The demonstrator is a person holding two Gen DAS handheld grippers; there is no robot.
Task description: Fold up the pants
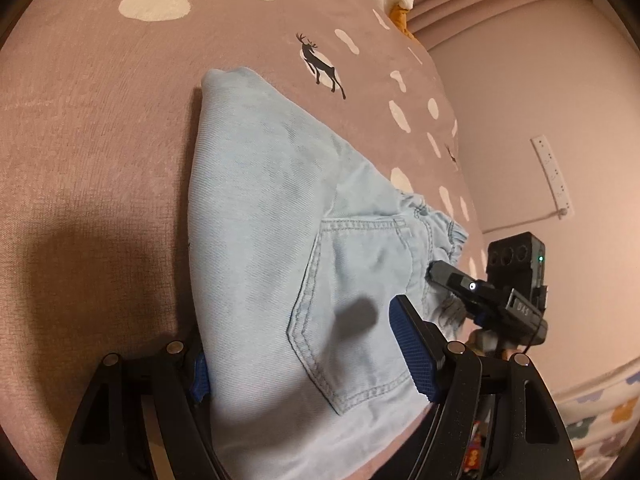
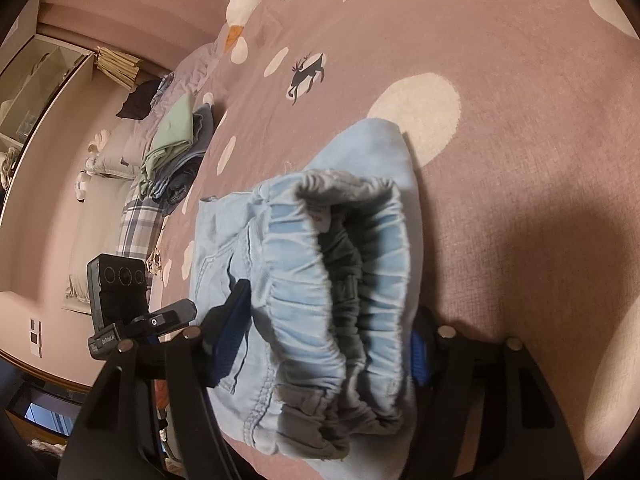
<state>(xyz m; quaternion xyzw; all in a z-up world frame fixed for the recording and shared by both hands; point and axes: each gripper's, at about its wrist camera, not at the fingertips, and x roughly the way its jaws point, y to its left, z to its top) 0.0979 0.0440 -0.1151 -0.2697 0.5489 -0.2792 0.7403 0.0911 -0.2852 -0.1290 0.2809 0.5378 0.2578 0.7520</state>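
Pants (image 1: 280,240), light-blue denim, folded on bed (image 1: 80,120): soft, limp; left claw (image 1: 308,368) and right claw (image 2: 324,348) both spread astride them; best pinched at elastic waistband (image 2: 304,264).

Folded pants (image 1: 280,240), seemingly between jaws

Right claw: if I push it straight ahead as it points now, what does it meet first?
The right claw already straddles the pants at the elastic waistband, so it would likely just push deeper into the denim; the bedspread lies beyond.
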